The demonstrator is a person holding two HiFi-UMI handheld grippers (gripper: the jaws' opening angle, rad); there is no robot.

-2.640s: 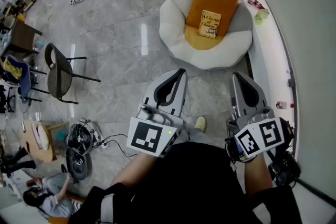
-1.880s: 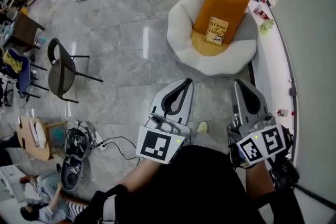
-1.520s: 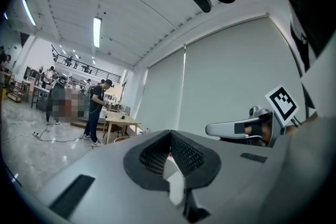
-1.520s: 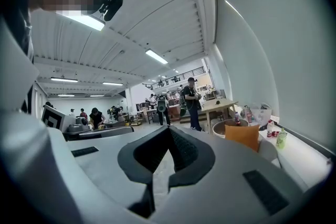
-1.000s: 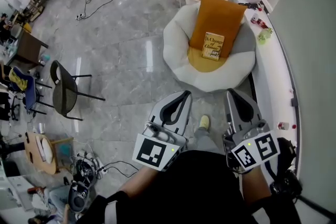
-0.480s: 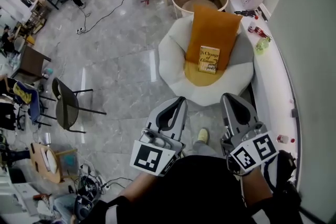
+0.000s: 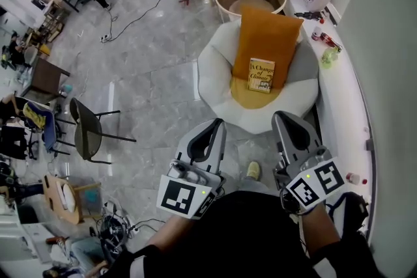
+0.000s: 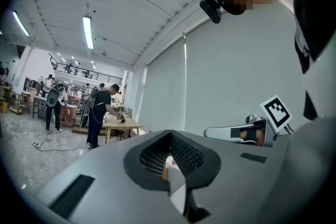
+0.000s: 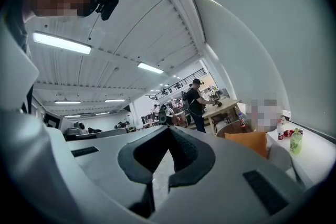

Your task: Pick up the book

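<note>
The left gripper has its jaws pressed together with nothing between them, and the right gripper likewise has its jaws closed tight and empty. In the head view the left gripper and right gripper are held level and side by side in front of the person's body. They point toward the far side of the room above a grey stone floor. A pale yellow shoe shows on the floor between them. Just beyond the jaw tips stands a round white armchair. An orange cushion leans upright against its back. The book, with a yellow cover, rests on the seat against the lower part of that cushion, apart from both grippers. Behind the armchair is a round wooden tub. A white counter runs along the right wall, with bottles toward its far end. Well off to the left stands a dark chair.
</note>
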